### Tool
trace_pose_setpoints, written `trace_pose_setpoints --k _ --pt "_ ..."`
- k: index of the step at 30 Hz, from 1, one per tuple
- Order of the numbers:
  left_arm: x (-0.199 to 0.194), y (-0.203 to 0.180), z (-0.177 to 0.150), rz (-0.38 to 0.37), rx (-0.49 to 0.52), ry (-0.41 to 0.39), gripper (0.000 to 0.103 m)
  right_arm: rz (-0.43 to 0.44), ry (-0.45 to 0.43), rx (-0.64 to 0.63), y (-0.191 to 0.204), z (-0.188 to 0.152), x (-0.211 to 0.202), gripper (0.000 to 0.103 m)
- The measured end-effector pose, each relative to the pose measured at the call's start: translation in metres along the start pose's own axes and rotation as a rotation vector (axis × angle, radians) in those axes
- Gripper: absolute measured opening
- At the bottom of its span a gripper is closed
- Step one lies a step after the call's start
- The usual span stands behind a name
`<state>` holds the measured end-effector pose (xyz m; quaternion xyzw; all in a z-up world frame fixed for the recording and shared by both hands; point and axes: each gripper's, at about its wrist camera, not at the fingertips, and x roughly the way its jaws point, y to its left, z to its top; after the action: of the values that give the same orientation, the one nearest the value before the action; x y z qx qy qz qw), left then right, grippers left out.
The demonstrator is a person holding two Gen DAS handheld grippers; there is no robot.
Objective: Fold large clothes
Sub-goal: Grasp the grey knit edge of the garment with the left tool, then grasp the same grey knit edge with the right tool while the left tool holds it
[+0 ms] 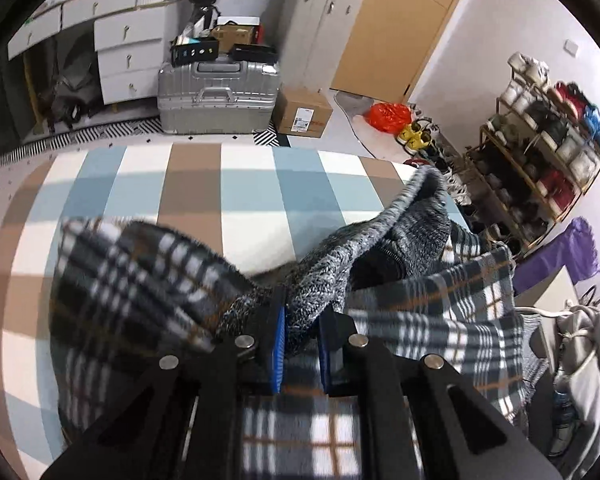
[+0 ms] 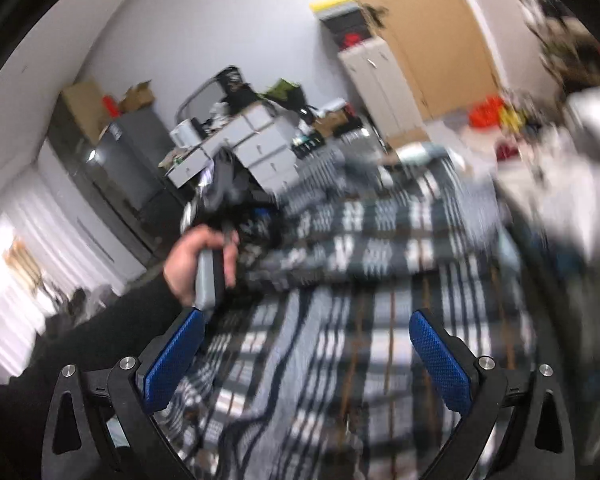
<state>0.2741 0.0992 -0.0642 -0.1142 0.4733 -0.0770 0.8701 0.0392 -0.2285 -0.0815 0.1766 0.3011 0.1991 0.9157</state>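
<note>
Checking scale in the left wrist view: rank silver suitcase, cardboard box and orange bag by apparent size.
1. silver suitcase
2. cardboard box
3. orange bag
Apparent size only; the bag lies farther back.

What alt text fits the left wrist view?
The left tongs are shut on a grey knit garment with plaid lining, lifted over a checked bed. Behind stand a suitcase, drawers and a shoe rack.

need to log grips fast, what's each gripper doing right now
left gripper: closed on the grey knit part of the plaid garment.
right gripper: open, holding nothing, above the plaid fabric.
</note>
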Motion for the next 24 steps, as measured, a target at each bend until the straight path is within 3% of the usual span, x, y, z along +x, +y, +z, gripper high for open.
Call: trace_pose_setpoints --k 5,7,11,14,16,18,19,20,21,22,23,24 --pt "0.001 0.009 0.004 -0.042 -0.026 0.009 0.009 -0.104 0.006 -0.166 0.019 0.099 0.064 0.103" --pt "-0.002 0.009 0.006 -0.057 -0.032 0.008 0.009 -0.148 0.083 -0.314 0.031 0.134 0.12 0.103" --pt "0.004 0.007 0.007 -0.075 -0.016 0.02 0.009 -0.273 0.303 -0.492 0.036 0.15 0.228 0.095" --pt "0.006 0.006 0.002 -0.086 0.001 0.026 0.009 -0.325 0.336 -0.465 0.024 0.159 0.276 0.095" --pt "0.008 0.009 0.001 -0.102 0.01 0.029 0.009 -0.314 0.347 -0.427 0.013 0.162 0.301 0.095" --pt "0.009 0.012 0.001 -0.112 0.007 0.021 0.009 -0.381 0.38 -0.453 0.006 0.16 0.324 0.094" --pt "0.009 0.013 0.001 -0.117 0.006 0.019 0.009 -0.406 0.399 -0.472 0.003 0.158 0.333 0.09" --pt "0.009 0.012 0.001 -0.115 0.015 0.014 0.009 -0.43 0.434 -0.5 0.002 0.155 0.345 0.078" --pt "0.01 0.011 0.001 -0.111 0.024 0.009 0.009 -0.445 0.463 -0.524 0.0 0.152 0.353 0.055" --pt "0.011 0.01 0.003 -0.112 0.027 0.008 0.009 -0.434 0.484 -0.522 -0.003 0.149 0.355 0.045" --pt "0.012 0.011 0.003 -0.11 0.024 0.009 0.009 -0.426 0.487 -0.512 -0.003 0.149 0.356 0.019" --pt "0.012 0.012 0.005 -0.11 0.016 0.012 0.009 -0.424 0.464 -0.508 -0.003 0.15 0.352 0.013"
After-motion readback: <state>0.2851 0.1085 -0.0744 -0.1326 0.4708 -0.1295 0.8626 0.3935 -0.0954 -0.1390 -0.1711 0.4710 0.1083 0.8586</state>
